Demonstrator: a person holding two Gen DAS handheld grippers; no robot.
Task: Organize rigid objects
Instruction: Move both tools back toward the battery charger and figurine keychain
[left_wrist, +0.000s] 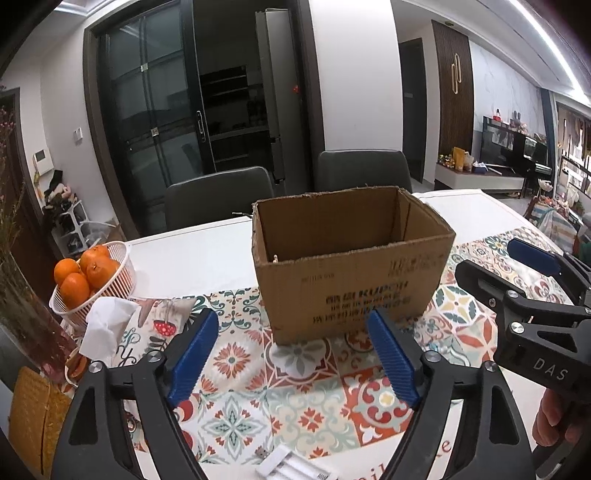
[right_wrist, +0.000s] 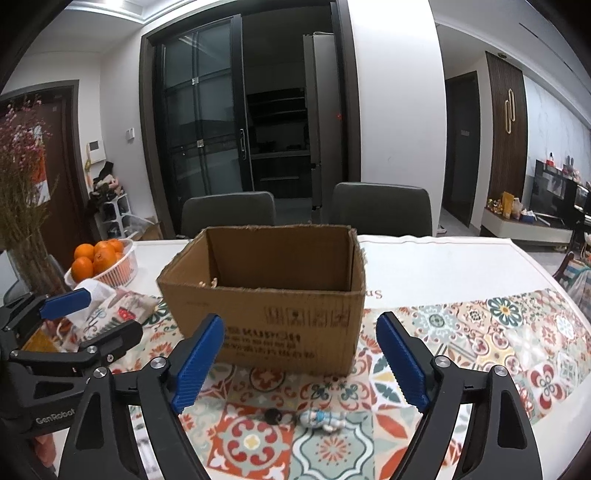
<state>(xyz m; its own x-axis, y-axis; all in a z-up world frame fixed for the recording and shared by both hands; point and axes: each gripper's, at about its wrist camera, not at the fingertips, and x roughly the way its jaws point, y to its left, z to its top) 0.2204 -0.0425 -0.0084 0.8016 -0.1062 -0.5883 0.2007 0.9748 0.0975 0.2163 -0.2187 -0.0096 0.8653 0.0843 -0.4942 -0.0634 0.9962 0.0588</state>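
An open brown cardboard box (left_wrist: 351, 280) stands on the patterned tablecloth; it also shows in the right wrist view (right_wrist: 273, 314), with something small and pale inside at its left. My left gripper (left_wrist: 295, 354) is open and empty, in front of the box. My right gripper (right_wrist: 301, 363) is open and empty, also in front of the box. A small white and blue figurine (right_wrist: 323, 419) with a black key ring (right_wrist: 273, 415) lies on the cloth below the right gripper. A white ridged plastic piece (left_wrist: 291, 467) lies below the left gripper.
A white basket of oranges (left_wrist: 92, 280) stands at the left, with a tissue pack (left_wrist: 110, 328) in front of it. A vase of dried flowers (right_wrist: 26, 221) is at far left. Two grey chairs (left_wrist: 288, 184) stand behind the table.
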